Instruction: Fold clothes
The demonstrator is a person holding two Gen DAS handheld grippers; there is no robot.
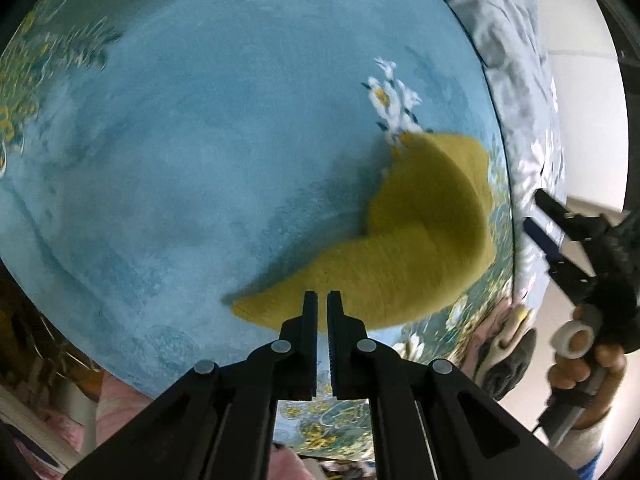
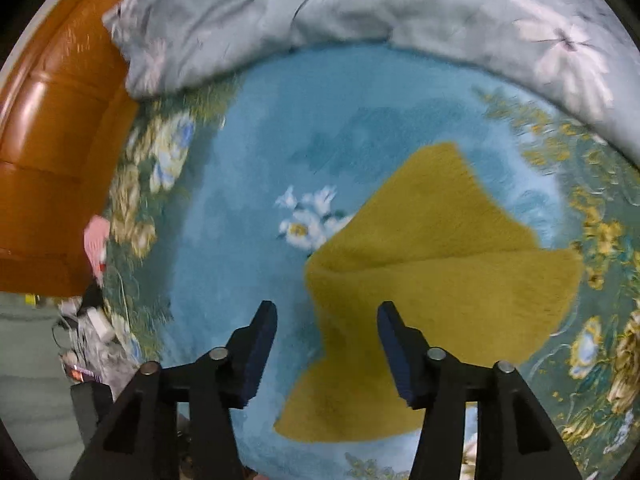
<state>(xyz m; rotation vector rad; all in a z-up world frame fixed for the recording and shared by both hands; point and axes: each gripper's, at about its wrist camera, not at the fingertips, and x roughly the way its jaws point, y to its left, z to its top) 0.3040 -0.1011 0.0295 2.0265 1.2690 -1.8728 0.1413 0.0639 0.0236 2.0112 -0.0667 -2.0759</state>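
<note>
Right wrist: mustard cloth point(image 2: 432, 280) folded over (fuzzy).

A mustard-yellow fuzzy garment point(image 2: 436, 304) lies partly folded on the blue floral blanket point(image 2: 248, 208).

Both views bright, evenly lit, colours saturated. We note strong fisheye bending: the blue floral bed cover point(image 1: 192, 152) bulges like a dome, and black vignette fills the corners. Motion blur smears the yellow-green garment point(image 2: 440, 292) and the pale quilt point(image 2: 360, 8) in both views. Glare streaks show on the orange headboard point(image 2: 44, 152). A soft shadow lies along the garment's left side. The left hand-held gripper point(image 1: 322, 300) stays sharp.
</note>
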